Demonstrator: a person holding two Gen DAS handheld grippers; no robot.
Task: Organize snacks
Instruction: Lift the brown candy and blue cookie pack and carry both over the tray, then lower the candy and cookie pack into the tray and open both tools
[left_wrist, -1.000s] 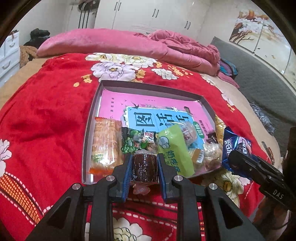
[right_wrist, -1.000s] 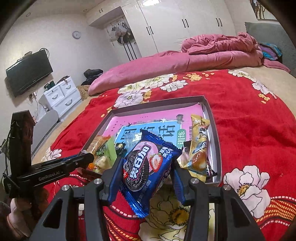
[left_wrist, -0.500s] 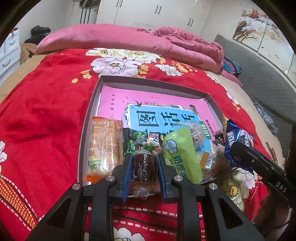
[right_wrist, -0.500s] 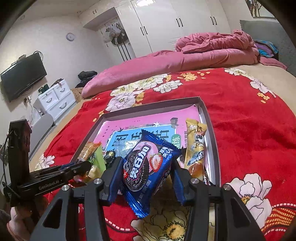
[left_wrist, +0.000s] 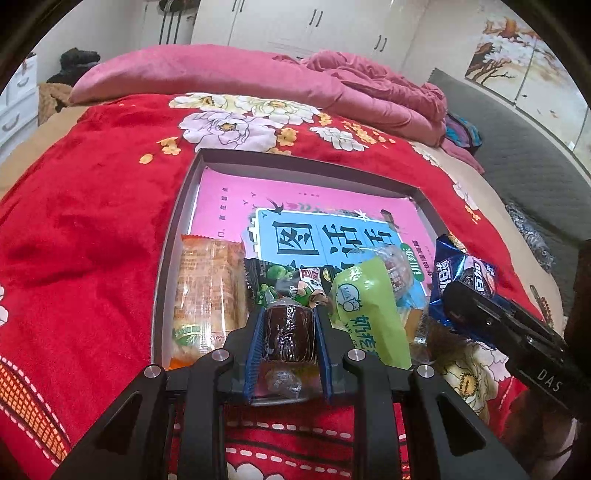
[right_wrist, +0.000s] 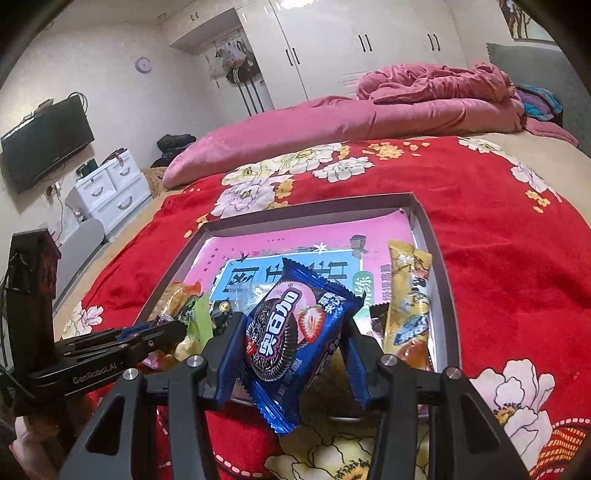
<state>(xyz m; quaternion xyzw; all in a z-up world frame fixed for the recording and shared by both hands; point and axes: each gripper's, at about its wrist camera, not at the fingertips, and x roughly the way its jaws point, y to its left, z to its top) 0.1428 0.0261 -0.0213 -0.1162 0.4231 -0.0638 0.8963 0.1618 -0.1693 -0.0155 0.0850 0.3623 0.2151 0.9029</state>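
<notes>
Two handheld grippers are working over a shallow grey tray (left_wrist: 173, 236) lying on a red flowered blanket (left_wrist: 92, 229) spread across a bed. The left gripper (left_wrist: 288, 325) is pinching a dark brown wrapped snack (left_wrist: 286, 334) between its blue pads, the jaws drawn in tight on the packet, which is sitting just over the tray's near edge with its clear twisted end (left_wrist: 282, 380) hanging toward the camera. The right gripper (right_wrist: 291, 332) is clamping a blue cookie packet (right_wrist: 295, 332) printed with a strawberry, its jaws set moderately apart around the packet's sides, and is holding it above the near edge of the tray, toward the near right corner.

Inside the tray, a pink and blue booklet (left_wrist: 314, 229) with large Chinese characters is covering most of the floor. Along the near edge, snacks are crowding together (several overlapping): an orange cracker pack (left_wrist: 207, 291) is lying against the left wall, a dark green packet (left_wrist: 280, 280) is resting beside it, and a light green pouch (left_wrist: 365, 314) is leaning to the right of the left gripper. A long yellow packet (right_wrist: 406, 295) is lying along the tray's right wall.

A pink quilt (right_wrist: 369, 114) is bunching at the far end of the bed, and white wardrobes (right_wrist: 332, 48) are standing behind it.
</notes>
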